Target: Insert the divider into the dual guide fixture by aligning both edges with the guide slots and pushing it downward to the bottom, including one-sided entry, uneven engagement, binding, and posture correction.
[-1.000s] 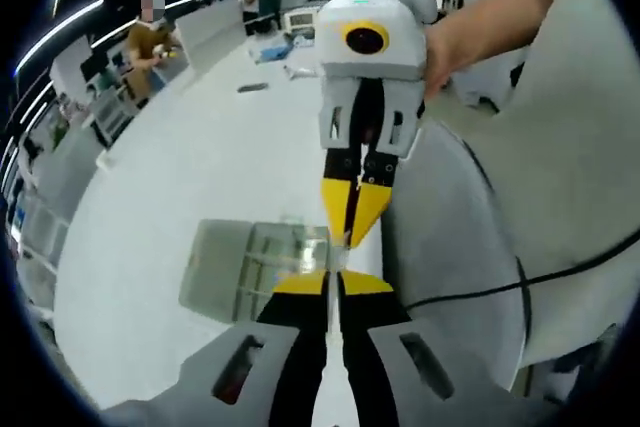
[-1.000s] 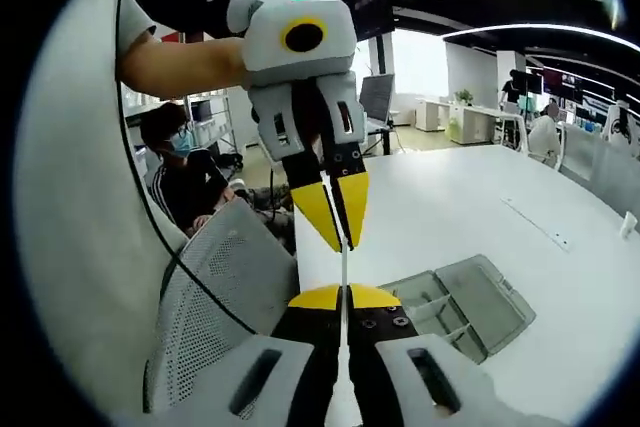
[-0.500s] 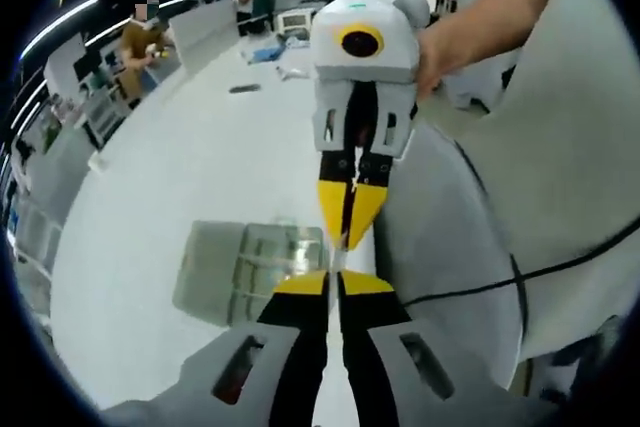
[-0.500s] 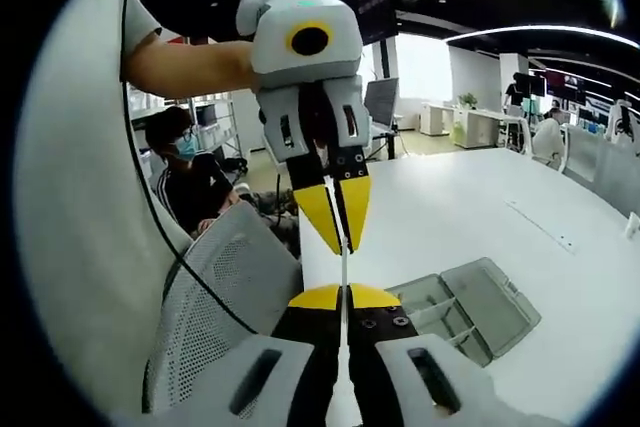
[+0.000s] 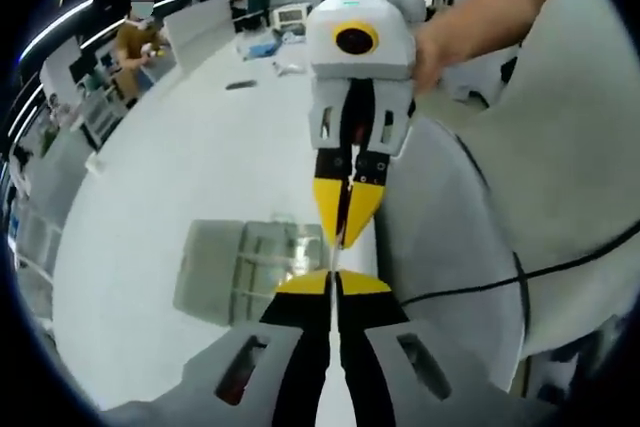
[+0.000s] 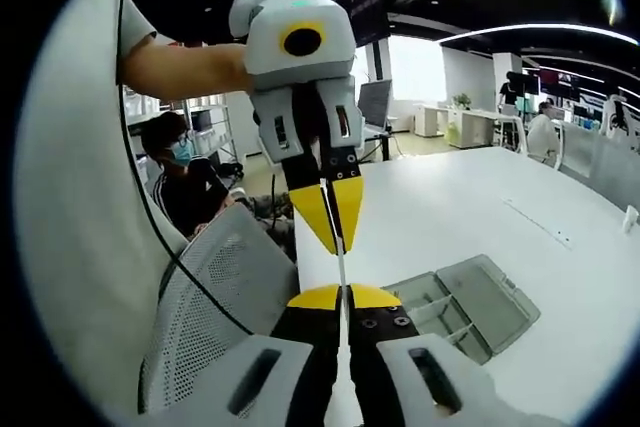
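Divider (image 6: 342, 269), thin and nearly clear, being pinched edge-on from both ends: left gripper (image 5: 331, 283) closing its yellow-tipped jaws on one edge, right gripper (image 6: 344, 297) closing on the opposite edge, each facing the other with the sheet spanning the short gap between. Hanging in the air above the bench (image 5: 190, 162), not yet touching the guide fixture (image 5: 245, 265), a clear compartmented tray lying below and just to one side, near the bench's near edge.

Judging the step in hand as carrying and squaring up before entry. Worth keeping both hands level so the two edges meet their slots together; letting one side drop first is likely to cause binding. Lowering slowly, feeling for resistance, then backing off a little and re-levelling rather than forcing. Slots themselves too faint to make out here, so alignment probably needing a closer look.

Room for moving: open white bench stretching well beyond the fixture, with only small items lying far off toward the far end. Nearer, a mesh-backed chair (image 6: 215, 292) and the person's own body crowding the near edge, so keeping elbows in while descending.
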A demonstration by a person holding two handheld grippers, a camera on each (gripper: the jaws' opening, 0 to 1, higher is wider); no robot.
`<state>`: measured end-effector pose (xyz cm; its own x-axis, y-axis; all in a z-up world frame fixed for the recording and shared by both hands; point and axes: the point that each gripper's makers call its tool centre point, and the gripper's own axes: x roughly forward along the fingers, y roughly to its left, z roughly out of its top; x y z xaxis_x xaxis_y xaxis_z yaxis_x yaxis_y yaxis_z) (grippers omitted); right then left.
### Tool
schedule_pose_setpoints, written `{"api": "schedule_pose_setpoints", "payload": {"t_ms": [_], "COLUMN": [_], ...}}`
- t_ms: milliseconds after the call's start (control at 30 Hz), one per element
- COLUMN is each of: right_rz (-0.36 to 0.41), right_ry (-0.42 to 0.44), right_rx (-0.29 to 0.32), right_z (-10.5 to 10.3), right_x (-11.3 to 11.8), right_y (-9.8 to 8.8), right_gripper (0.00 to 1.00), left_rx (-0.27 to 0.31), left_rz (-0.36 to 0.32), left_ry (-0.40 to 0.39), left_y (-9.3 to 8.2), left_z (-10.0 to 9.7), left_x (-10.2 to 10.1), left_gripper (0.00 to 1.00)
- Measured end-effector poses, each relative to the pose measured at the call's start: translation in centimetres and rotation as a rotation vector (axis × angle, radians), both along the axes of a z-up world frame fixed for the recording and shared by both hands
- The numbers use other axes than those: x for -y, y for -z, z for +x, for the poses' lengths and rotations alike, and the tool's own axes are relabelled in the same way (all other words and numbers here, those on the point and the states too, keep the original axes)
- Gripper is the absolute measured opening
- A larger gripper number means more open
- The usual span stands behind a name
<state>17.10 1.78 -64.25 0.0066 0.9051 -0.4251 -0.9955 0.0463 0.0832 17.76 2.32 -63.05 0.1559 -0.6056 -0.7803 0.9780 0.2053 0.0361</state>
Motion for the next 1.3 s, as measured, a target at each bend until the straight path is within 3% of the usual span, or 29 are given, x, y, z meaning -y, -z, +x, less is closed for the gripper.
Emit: {"api": "schedule_pose_setpoints", "payload": {"t_ms": [300, 1300], "right_rz": [-0.011, -0.027], "right_ry": [-0.013, 0.009], "right_rx": [0.008, -0.026], "right_z": [-0.4, -0.75], "right_x": [-0.03, -0.34], "right_y": [0.55, 1.05], "right_gripper": [0.0, 0.0], "left_rx": [-0.019, -0.05], "left_rz": [0.059, 0.153], "left_ry": [0.042, 0.096], "left_y": [0.1, 0.24], "left_z": [-0.41, -0.9], "left_x": [0.18, 0.26], "left_gripper": [0.0, 0.0]}}
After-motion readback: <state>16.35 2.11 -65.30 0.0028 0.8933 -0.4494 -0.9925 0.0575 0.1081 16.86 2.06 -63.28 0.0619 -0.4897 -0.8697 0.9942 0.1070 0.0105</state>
